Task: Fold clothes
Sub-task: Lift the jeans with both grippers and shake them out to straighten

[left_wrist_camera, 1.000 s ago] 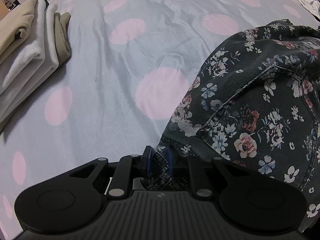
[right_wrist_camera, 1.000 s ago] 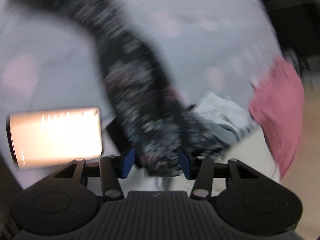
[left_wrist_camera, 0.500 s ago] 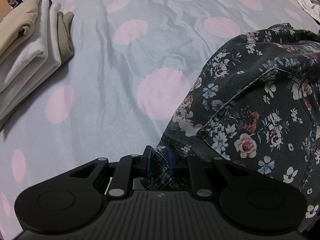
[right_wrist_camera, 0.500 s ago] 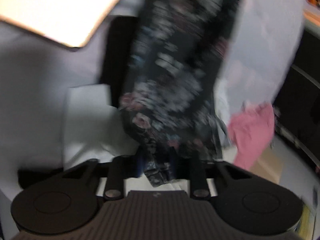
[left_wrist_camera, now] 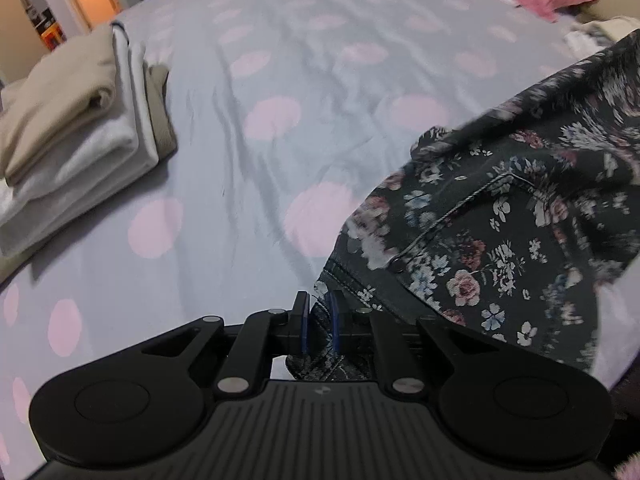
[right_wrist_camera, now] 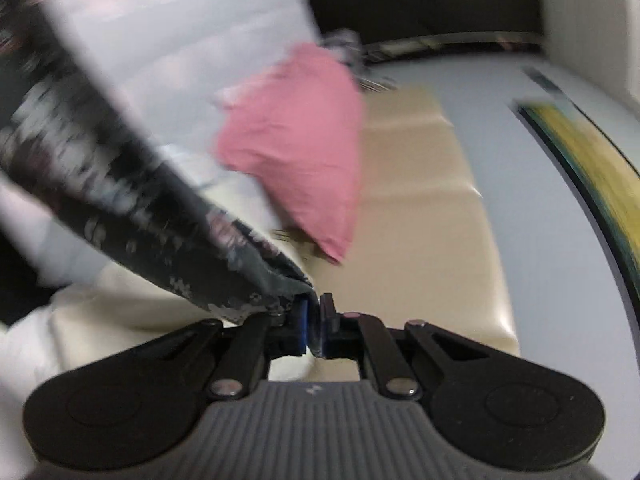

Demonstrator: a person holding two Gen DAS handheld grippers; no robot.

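The left gripper (left_wrist_camera: 319, 322) is pinching the waistband edge of dark floral jeans (left_wrist_camera: 500, 240), its jaws having just closed further on the cloth, above a grey bedsheet with pink dots (left_wrist_camera: 280, 80). The right gripper (right_wrist_camera: 314, 326), jaws clamped nearly together, is gripping another edge of the jeans (right_wrist_camera: 120, 200), which are stretching away leftward. Folded clothes (left_wrist_camera: 72, 128) are lying stacked at left.

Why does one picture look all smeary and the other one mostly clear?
Right wrist view: the flowery garment and pink cloth streak with motion blur. Left wrist view: the folded stack looks sharper, only the garment's far edge smears; the fisheye lens bends the spotted bedsheet.
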